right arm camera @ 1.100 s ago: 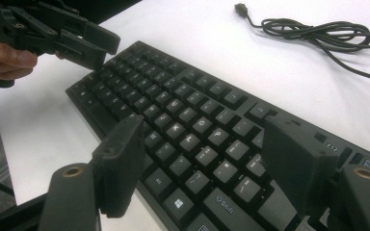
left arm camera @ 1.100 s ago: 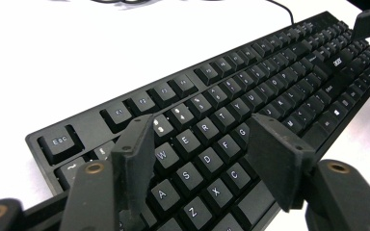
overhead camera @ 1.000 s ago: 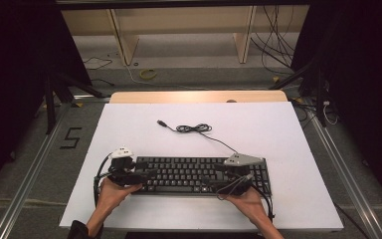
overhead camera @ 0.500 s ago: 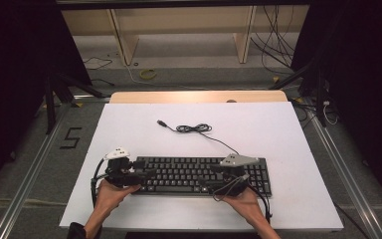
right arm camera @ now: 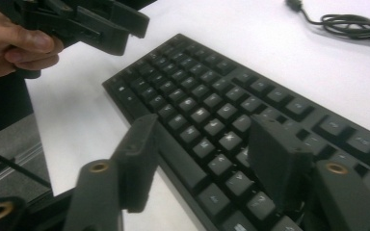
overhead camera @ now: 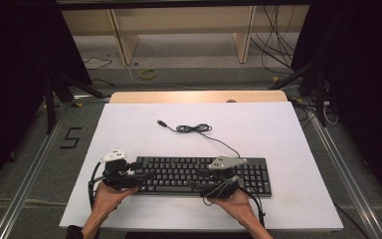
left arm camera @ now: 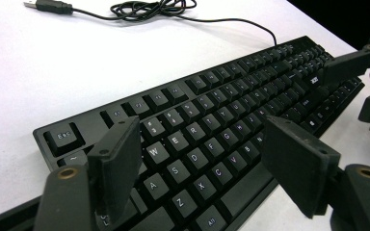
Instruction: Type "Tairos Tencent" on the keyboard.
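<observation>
A black keyboard (overhead camera: 179, 172) lies near the front of the white table top (overhead camera: 278, 134), and its thin cable (overhead camera: 194, 128) coils behind it and ends in a free USB plug. My left gripper (overhead camera: 145, 175) hovers open over the keyboard's left end; in the left gripper view its jaws straddle the letter keys (left arm camera: 207, 144) and the front edge. My right gripper (overhead camera: 197, 179) is open too, low over the middle keys (right arm camera: 212, 120) and pointing left. Neither gripper holds anything. The left gripper (right arm camera: 91, 21) and its hand are in the right gripper view's top left corner.
The cable (left arm camera: 149, 7) lies on bare white surface beyond the keyboard. A wooden strip (overhead camera: 199, 96) edges the table's far side. Behind it are shelf legs and loose cables on the floor. Metal rails (overhead camera: 30, 174) run along both sides of the table.
My right gripper has slid left along the keyboard, from near the number pad toward the middle. The left gripper has barely shifted, and the keyboard has stayed in place.
</observation>
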Available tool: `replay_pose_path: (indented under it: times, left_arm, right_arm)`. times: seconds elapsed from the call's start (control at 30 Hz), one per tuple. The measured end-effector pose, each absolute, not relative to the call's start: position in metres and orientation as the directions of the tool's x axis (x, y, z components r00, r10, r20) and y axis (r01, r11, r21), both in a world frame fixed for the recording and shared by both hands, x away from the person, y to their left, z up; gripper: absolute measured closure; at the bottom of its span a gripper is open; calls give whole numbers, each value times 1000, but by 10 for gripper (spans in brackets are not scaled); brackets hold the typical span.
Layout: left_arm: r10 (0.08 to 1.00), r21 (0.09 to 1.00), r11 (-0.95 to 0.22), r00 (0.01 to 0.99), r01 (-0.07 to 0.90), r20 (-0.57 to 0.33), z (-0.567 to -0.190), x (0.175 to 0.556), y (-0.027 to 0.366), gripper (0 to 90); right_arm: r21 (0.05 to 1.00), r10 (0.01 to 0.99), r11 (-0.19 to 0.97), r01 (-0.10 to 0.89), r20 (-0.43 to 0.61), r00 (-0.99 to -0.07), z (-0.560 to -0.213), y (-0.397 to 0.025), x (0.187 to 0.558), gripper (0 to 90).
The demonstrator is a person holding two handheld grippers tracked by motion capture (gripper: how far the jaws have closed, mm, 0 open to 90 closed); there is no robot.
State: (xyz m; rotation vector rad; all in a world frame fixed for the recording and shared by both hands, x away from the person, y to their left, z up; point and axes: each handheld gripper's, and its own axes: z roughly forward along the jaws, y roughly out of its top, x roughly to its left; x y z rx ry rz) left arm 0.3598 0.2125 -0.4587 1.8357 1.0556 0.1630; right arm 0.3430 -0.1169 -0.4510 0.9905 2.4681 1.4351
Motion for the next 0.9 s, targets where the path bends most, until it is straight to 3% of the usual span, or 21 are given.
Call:
replay_pose_path:
  times: [0.9]
  left_arm:
    - [719,806,-129,615,577,-326,-462,348,216,290]
  right_arm:
    - [765,549,451,459,168,-819,-459,-86,349,858]
